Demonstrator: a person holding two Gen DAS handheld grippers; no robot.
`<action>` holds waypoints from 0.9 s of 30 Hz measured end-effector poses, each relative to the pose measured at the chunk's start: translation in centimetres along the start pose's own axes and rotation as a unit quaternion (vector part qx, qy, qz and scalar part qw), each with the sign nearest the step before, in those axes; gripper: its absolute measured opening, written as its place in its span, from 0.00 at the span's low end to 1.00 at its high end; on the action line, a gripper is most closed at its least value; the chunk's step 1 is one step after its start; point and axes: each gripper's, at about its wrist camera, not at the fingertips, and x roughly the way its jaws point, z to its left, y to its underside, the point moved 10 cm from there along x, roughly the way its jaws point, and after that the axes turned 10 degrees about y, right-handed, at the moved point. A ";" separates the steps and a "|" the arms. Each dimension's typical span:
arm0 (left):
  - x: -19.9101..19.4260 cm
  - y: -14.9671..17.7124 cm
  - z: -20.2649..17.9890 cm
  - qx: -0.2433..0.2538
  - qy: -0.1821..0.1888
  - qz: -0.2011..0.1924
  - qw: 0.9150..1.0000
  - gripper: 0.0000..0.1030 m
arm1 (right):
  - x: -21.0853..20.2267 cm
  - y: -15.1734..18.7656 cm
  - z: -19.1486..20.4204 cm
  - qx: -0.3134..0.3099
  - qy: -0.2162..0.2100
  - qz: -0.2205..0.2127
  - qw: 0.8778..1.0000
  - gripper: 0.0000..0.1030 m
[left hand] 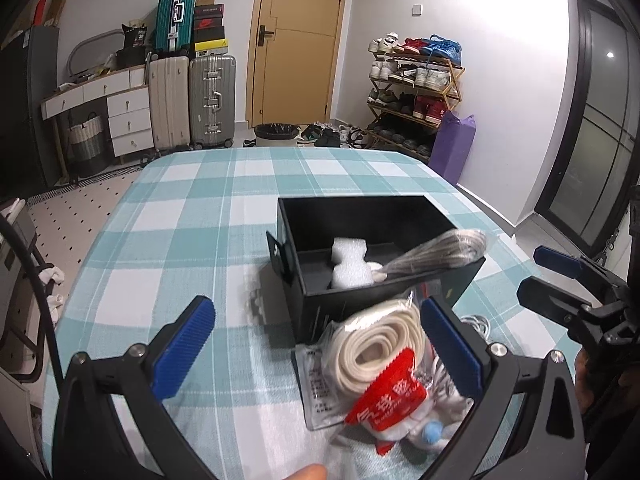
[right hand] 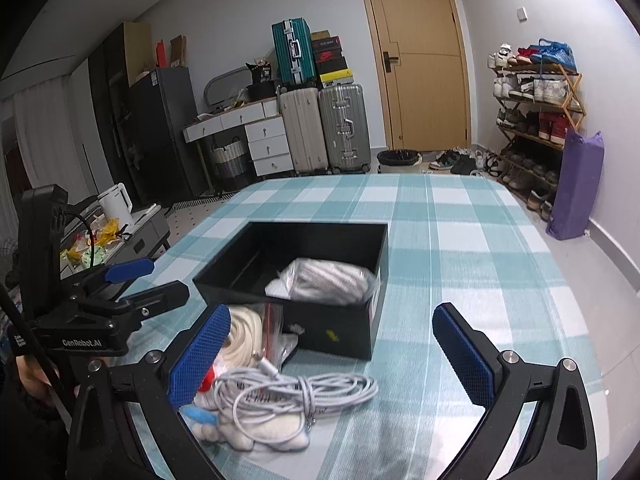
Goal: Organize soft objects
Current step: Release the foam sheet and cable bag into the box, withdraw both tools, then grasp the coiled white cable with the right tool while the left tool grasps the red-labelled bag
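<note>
Blue-padded left gripper [left hand: 316, 346] and right gripper [right hand: 332, 354], jaws spread wide, nothing clasped. Bagged cream strap [left hand: 380, 344], white cable [right hand: 296, 394] lie by the table's [right hand: 460, 240] near edge, against the black box [right hand: 320, 276] holding foam [left hand: 349, 262].
</note>
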 end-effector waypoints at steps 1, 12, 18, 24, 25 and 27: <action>0.0 0.3 0.1 -0.001 -0.002 0.002 1.000 1.00 | 0.1 0.3 0.0 0.001 0.001 0.005 1.000 1.00; 0.1 1.9 -0.1 -0.005 -0.001 0.012 1.000 1.00 | 0.5 2.1 0.5 0.006 -0.002 0.027 1.000 1.00; 0.3 2.5 -0.4 -0.002 -0.001 0.015 1.000 1.00 | 0.8 2.9 0.6 0.009 -0.003 0.038 0.999 1.00; 0.3 3.1 -0.3 -0.003 -0.002 0.020 1.000 1.00 | 1.0 3.8 0.7 0.011 -0.003 0.049 0.999 1.00; 0.2 3.4 -0.3 -0.004 -0.001 0.021 1.000 1.00 | 1.1 3.9 0.7 0.011 -0.003 0.050 0.999 1.00; 0.1 3.7 -0.4 -0.005 -0.001 0.021 1.000 1.00 | 1.2 4.2 1.0 0.008 -0.004 0.054 0.999 1.00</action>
